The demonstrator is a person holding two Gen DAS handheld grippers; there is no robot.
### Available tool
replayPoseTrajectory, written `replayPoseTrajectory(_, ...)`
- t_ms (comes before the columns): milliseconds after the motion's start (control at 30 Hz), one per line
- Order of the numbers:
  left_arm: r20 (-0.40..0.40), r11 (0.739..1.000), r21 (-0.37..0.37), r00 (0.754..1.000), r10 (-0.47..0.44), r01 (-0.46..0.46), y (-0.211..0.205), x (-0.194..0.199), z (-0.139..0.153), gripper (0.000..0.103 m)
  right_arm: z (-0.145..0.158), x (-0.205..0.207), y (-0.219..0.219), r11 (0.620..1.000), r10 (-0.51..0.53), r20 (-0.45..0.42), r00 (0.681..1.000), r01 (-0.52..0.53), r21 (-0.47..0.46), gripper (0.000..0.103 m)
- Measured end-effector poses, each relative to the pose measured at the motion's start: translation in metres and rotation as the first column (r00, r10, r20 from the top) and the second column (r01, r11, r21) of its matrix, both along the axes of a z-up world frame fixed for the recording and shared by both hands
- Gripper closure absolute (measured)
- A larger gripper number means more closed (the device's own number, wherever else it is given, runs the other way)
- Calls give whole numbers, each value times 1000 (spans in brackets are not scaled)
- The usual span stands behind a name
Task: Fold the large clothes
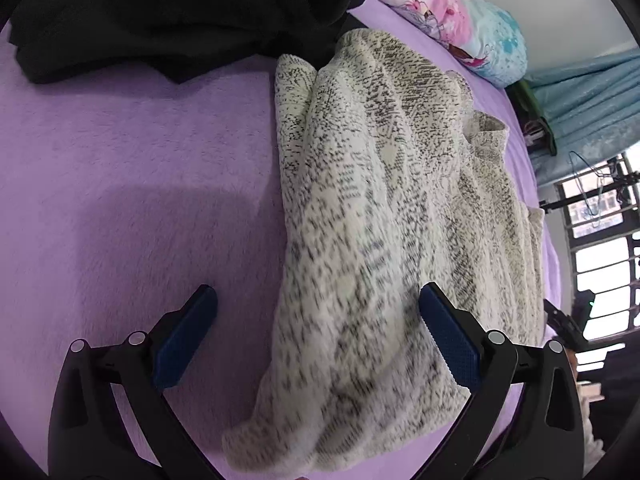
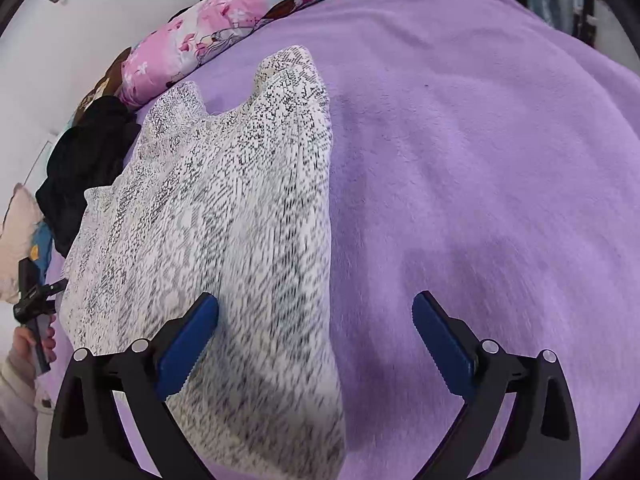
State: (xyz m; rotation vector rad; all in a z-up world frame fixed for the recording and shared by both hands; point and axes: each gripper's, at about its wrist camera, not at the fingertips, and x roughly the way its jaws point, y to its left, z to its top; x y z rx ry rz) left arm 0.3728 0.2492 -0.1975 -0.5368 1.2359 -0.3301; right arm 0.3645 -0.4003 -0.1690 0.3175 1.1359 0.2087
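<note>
A cream-and-grey speckled knit sweater (image 1: 400, 184) lies lengthwise on a purple fleece blanket (image 1: 140, 184). In the left wrist view my left gripper (image 1: 317, 289) is open and hangs above the sweater's near end. The garment's left edge runs between the blue pads, which touch nothing. In the right wrist view the same sweater (image 2: 208, 200) fills the left half. My right gripper (image 2: 315, 297) is open wide over its right edge. Its left finger is above the knit and its right finger above bare blanket (image 2: 480, 160). Neither gripper holds cloth.
A heap of black clothing (image 1: 160, 12) lies at the far end of the bed. A floral pink-and-blue pillow (image 2: 208, 36) lies along the wall. A window with bars (image 1: 600, 248) is to the right. A person's hand (image 2: 34, 344) holds the other gripper at the left edge.
</note>
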Motion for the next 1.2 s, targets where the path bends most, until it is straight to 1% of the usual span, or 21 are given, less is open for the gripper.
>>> replayPoseTrajectory(33,-2,1000,-10,1000,-5,5,1,3,-2,6,-2,4,0,1000,11,0,1000,-11,18,7)
replayPoseTrajectory(167,2,998,-63,1000,-23,24,4,14,-7,6,-16,18,-3,990,30,-17,999,-27,138,7)
replayPoseTrajectory(300,23,988,-133,997,-72,74,6,21,-11,6,-30,27,-2,972,59,-28,998,-51,230,7)
replayPoseTrajectory(333,21,984,-157,996,-84,86,8,22,-14,6,-34,28,-2,965,71,-32,997,-60,256,7)
replayPoseTrajectory(367,29,974,-198,994,-108,112,9,24,-15,6,-37,30,-3,959,76,-35,997,-63,275,5)
replayPoseTrajectory(433,36,960,-244,991,-131,136,8,28,-17,6,-43,32,-5,947,87,-38,995,-71,312,5)
replayPoseTrajectory(533,24,948,-282,989,-147,148,5,35,-21,6,-47,35,-3,936,117,-18,993,-104,338,5)
replayPoseTrajectory(567,26,945,-283,986,-164,165,2,38,-21,6,-48,35,-1,933,126,-12,992,-114,341,5)
replayPoseTrajectory(633,31,936,-294,980,-196,196,-7,45,-23,6,-48,39,3,914,152,9,988,-144,380,5)
replayPoseTrajectory(667,29,935,-286,978,-208,208,-12,48,-24,6,-48,41,6,908,166,12,986,-158,388,5)
replayPoseTrajectory(733,20,939,-252,971,-237,234,-22,53,-27,6,-49,47,17,910,206,4,978,-193,367,5)
replayPoseTrajectory(767,18,938,-246,969,-247,243,-24,55,-28,6,-51,49,19,908,216,-1,976,-201,367,5)
replayPoseTrajectory(867,12,931,-261,966,-260,254,-28,60,-31,6,-54,55,22,893,237,-1,972,-217,395,5)
replayPoseTrajectory(1033,13,923,-255,955,-295,288,-36,64,-32,6,-54,61,34,877,282,12,959,-262,403,5)
replayPoseTrajectory(1100,17,919,-268,955,-295,289,-35,62,-33,6,-55,64,36,865,288,13,958,-266,425,5)
replayPoseTrajectory(1133,24,914,-291,957,-289,283,-35,63,-33,6,-55,66,38,857,292,16,956,-268,440,5)
replayPoseTrajectory(1200,29,908,-320,961,-276,270,-32,62,-35,7,-55,67,42,853,296,21,955,-274,443,5)
